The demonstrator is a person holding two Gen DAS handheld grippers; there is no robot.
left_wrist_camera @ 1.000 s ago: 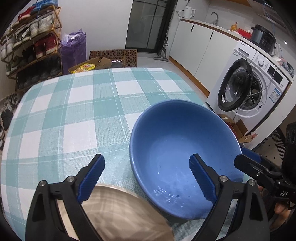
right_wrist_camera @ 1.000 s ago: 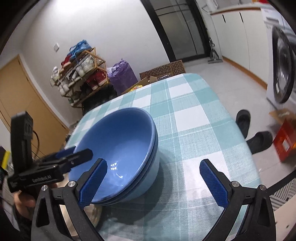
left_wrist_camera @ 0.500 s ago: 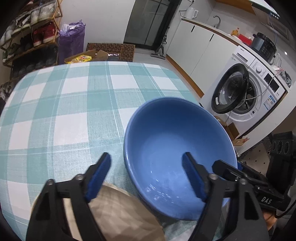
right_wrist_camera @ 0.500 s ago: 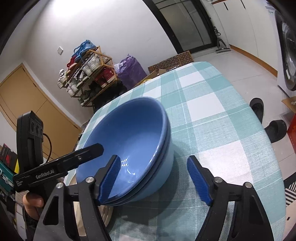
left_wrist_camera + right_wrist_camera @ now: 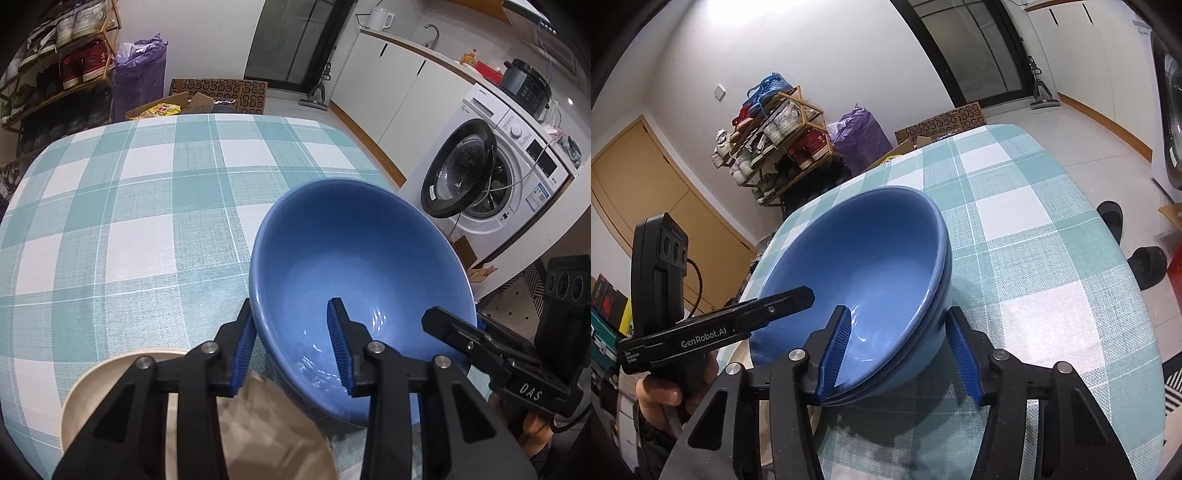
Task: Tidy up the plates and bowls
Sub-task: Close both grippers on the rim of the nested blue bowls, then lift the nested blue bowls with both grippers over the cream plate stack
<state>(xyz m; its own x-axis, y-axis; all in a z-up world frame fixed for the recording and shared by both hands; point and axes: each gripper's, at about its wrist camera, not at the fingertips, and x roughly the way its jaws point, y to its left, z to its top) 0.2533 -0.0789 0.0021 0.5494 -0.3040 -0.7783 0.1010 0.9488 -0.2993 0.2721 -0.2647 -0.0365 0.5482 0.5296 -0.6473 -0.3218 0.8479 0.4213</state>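
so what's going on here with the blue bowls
A person holds a tool in each hand over two nested blue bowls on a checked tablecloth. The left tool and the right tool each straddle the bowls' rim on opposite sides, jaws closing, one finger inside and one outside. A beige plate lies beside the bowls.

Tablecloth [image 5: 129, 206] beyond the stacked bowls [image 5: 362, 295] lies open.
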